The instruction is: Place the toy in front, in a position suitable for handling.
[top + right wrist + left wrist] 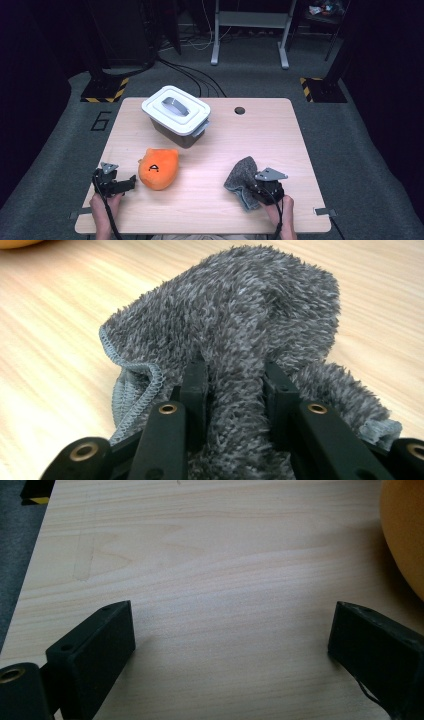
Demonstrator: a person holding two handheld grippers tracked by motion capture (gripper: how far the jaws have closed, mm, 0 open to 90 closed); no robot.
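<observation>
Resting at the left near edge of the table (pixel 280 120), with the left gripper (pixel 131 181) lying low, jaws spread wide and holding nothing but bare wood between them. Sitting just to the right of it, a soft orange toy (pixel 158 168), close to the gripper but not touching.

Standing farther back, near the middle of the table, a grey box (pixel 177 131) with a white lid (pixel 175 109) shut on top. Hiding whatever is inside, so cannot tell if anything is in there.

Pinching tight at the right: the right gripper (pixel 235 385), jaws squeezed close on a fold of the fluffy grey cloth (pixel 240 315). Bunching up the cloth above the jaws, with the rest hanging down to the table near the right front edge.

Looking like the picking-up step for the cloth. Probably needing next: lifting it clear, keeping the squeeze firm so it is not slipping out. Needing the lid off first, if going into the box.
</observation>
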